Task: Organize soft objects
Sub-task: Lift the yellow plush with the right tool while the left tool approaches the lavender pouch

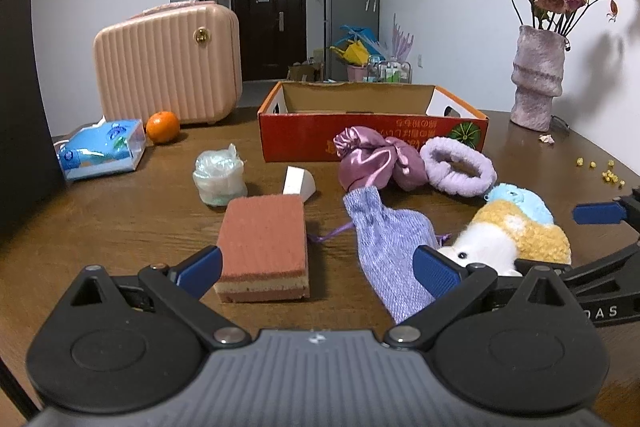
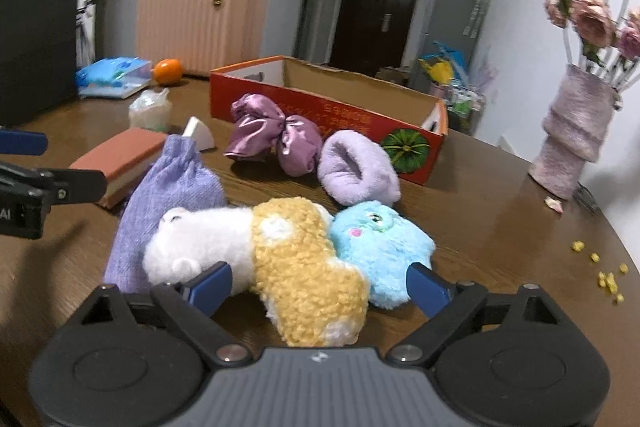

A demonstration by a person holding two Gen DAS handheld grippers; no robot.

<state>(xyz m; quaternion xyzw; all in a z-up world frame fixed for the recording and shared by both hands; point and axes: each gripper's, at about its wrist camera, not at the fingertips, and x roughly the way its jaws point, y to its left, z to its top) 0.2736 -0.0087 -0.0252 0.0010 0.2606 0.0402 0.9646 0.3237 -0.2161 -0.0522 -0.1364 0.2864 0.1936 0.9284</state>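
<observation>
On the brown table lie a pink-and-cream sponge (image 1: 264, 247), a lilac knit pouch (image 1: 390, 247), a purple satin scrunchie (image 1: 374, 159), a fluffy lilac band (image 1: 460, 165), a white-and-yellow plush (image 2: 280, 251) and a blue plush (image 2: 380, 247). An open red cardboard box (image 1: 372, 131) stands behind them. My left gripper (image 1: 318, 269) is open, its fingers on either side of the sponge's near end and the pouch. My right gripper (image 2: 320, 287) is open, low around the yellow plush's near end. The right gripper also shows in the left wrist view (image 1: 600, 239).
A pink suitcase (image 1: 168, 63), an orange (image 1: 162, 127), a blue tissue pack (image 1: 102, 149), a plastic-wrapped roll (image 1: 218, 179) and a white wedge (image 1: 298, 183) sit at the left and back. A vase of dried roses (image 1: 538, 79) stands at the right. Yellow crumbs (image 2: 604, 277) lie near the table's right edge.
</observation>
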